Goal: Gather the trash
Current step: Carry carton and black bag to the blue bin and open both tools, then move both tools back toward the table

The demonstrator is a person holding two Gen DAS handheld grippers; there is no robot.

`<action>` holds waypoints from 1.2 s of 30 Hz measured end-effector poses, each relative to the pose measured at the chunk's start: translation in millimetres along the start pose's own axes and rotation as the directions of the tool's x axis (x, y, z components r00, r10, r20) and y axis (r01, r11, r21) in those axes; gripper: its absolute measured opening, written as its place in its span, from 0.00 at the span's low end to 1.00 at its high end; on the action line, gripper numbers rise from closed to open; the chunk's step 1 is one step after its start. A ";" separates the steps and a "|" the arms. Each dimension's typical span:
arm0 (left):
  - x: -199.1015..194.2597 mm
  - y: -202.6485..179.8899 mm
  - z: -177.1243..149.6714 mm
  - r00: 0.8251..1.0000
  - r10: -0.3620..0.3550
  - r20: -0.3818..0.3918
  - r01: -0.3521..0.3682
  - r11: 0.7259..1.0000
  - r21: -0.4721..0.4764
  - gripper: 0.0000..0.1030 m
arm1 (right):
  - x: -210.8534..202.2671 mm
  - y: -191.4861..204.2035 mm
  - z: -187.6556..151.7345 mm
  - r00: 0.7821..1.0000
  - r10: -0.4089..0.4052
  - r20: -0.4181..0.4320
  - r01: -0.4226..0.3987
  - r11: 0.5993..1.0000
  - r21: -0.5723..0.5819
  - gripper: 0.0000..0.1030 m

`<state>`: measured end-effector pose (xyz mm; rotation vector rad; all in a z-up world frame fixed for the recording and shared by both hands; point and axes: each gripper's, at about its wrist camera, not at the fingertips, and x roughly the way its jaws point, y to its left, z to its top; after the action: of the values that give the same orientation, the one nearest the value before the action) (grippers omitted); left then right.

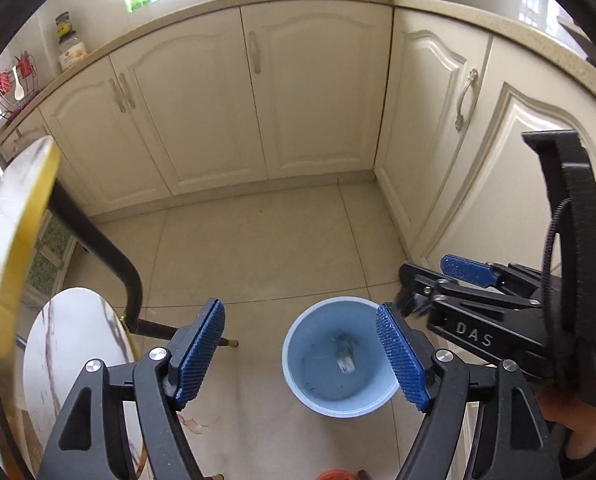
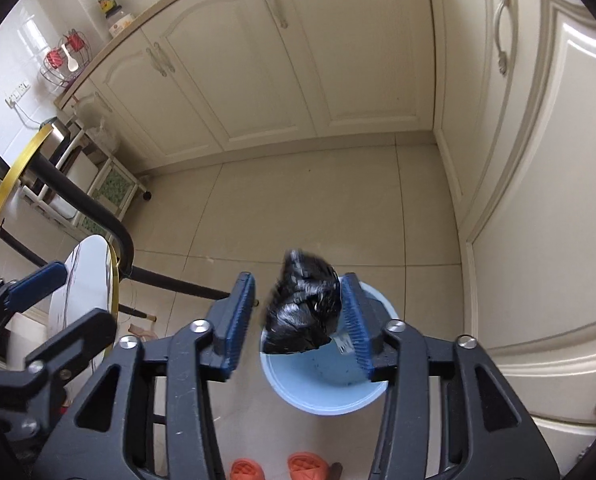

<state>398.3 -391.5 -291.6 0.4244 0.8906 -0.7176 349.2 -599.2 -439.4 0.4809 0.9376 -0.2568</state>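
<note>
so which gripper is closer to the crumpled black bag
Right. The black bag sits between the right gripper fingers, against one pad and clear of the other, above the blue bin. The left gripper is open and empty beside it.

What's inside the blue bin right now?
Blue bin holds one small silvery scrap and dark specks. In the right wrist view the black crumpled bag covers part of its interior.

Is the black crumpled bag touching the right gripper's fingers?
Cannot tell. In the right wrist view the black bag abuts one finger, motion-blurred; a gap separates it from the other.
</note>
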 end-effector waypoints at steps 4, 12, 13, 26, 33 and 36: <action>-28.1 -11.2 -1.2 0.998 0.012 0.054 -0.011 1.000 -0.018 0.74 | -33.1 11.9 -0.5 0.998 0.011 0.067 -0.010 1.000 -0.009 0.80; -153.8 -24.2 -31.8 0.960 0.048 0.277 -0.047 0.999 -0.009 0.90 | -149.8 55.8 -8.5 0.965 0.016 0.261 0.006 0.997 -0.082 0.92; -168.3 -20.0 -38.7 0.950 0.062 0.305 -0.060 0.998 -0.017 0.95 | -164.0 65.4 -10.3 0.959 0.030 0.283 -0.003 0.996 -0.094 0.93; -292.2 47.4 -146.7 0.857 0.381 0.346 -0.277 0.908 -0.314 0.99 | -235.2 213.0 -47.1 0.923 0.204 0.327 -0.085 0.935 -0.343 1.00; -321.4 98.5 -181.4 0.845 0.468 0.258 -0.329 0.836 -0.440 0.99 | -204.8 285.4 -56.5 0.942 0.231 0.242 -0.104 0.890 -0.444 1.00; -326.2 123.3 -186.8 0.850 0.478 0.223 -0.331 0.812 -0.480 0.99 | -188.2 305.3 -51.1 0.946 0.260 0.195 -0.145 0.875 -0.461 1.00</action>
<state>246.0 -66.5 -125.3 0.0845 0.5754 -0.1657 331.6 -308.5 -224.0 0.1171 0.6599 0.0921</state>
